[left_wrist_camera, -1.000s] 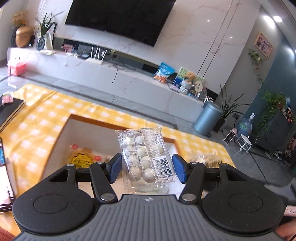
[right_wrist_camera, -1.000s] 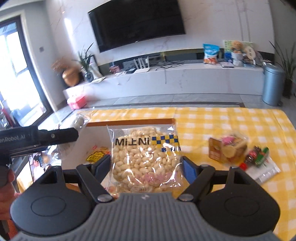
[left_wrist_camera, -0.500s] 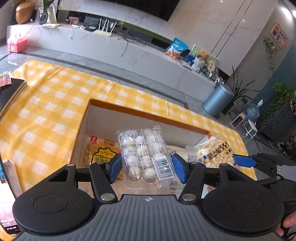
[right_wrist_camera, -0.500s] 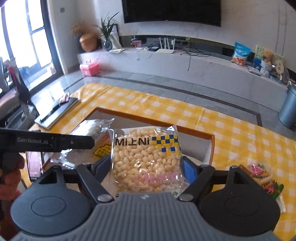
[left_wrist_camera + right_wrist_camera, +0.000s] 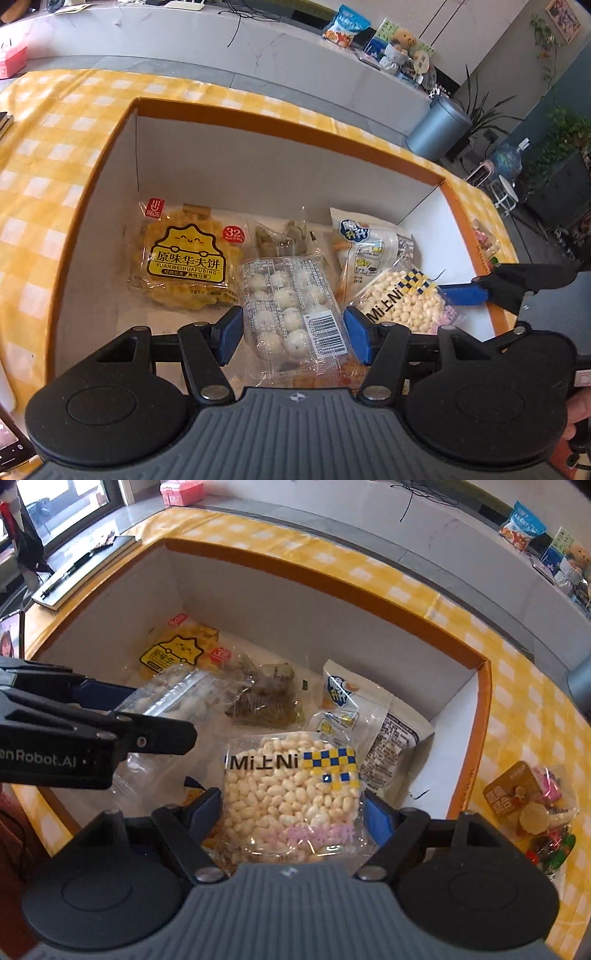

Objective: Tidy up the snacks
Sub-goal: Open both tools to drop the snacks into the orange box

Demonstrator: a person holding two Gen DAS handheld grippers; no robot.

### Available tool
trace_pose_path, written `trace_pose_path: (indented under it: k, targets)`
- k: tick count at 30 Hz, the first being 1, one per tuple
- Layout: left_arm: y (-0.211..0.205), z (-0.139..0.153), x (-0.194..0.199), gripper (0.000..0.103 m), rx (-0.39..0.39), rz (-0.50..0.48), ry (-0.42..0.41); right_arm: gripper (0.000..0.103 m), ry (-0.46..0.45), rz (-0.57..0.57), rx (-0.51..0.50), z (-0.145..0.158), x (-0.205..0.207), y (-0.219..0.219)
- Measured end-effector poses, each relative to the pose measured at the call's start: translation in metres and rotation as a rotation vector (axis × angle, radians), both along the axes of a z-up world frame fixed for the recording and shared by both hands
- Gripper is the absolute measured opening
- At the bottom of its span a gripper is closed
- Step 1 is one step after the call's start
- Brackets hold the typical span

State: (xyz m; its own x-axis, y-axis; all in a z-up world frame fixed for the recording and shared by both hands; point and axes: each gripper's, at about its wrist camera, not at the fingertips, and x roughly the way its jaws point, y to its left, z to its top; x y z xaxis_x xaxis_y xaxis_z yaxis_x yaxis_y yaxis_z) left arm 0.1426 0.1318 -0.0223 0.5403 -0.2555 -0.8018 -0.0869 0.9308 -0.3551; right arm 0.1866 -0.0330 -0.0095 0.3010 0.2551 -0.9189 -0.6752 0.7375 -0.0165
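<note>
- The left tongs (image 5: 293,334) are clamped, about half spread, on a clear tray of white round sweets (image 5: 291,314), held over the middle of an orange-rimmed white box (image 5: 258,122).
- The right tongs (image 5: 293,812) grip, at a wide spread, a clear pack of puffed white grains (image 5: 291,797) marked "MiNi", held inside the box near its right wall.
- On the box floor lie a yellow waffle-biscuit pack (image 5: 184,266) toward the far left corner, a clear packet of greenish pieces (image 5: 284,240) by the far wall, and a white pouch with blue lettering (image 5: 369,243) toward the far right corner.
- The box stands on a bench under a yellow check cloth (image 5: 48,155).
- A clear bag of mixed sweets (image 5: 532,805) lies on the cloth, just outside the box's right wall.
</note>
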Motion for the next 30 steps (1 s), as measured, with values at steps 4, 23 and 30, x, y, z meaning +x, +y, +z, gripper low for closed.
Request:
trace_pose_path:
  k: [4, 23, 30]
  targets:
    - [-0.002, -0.002, 0.002, 0.069, 0.004, -0.011, 0.015, 0.079, -0.001, 0.038, -0.061, 0.0, 0.001, 0.005]
    - [0.002, 0.006, 0.0, 0.081, 0.019, -0.015, -0.018, 0.082, -0.026, 0.041, -0.114, 0.003, 0.002, 0.008]
    - [-0.007, 0.028, -0.013, 0.084, 0.057, -0.027, -0.213, 0.083, -0.126, 0.041, -0.049, 0.033, -0.013, -0.003]
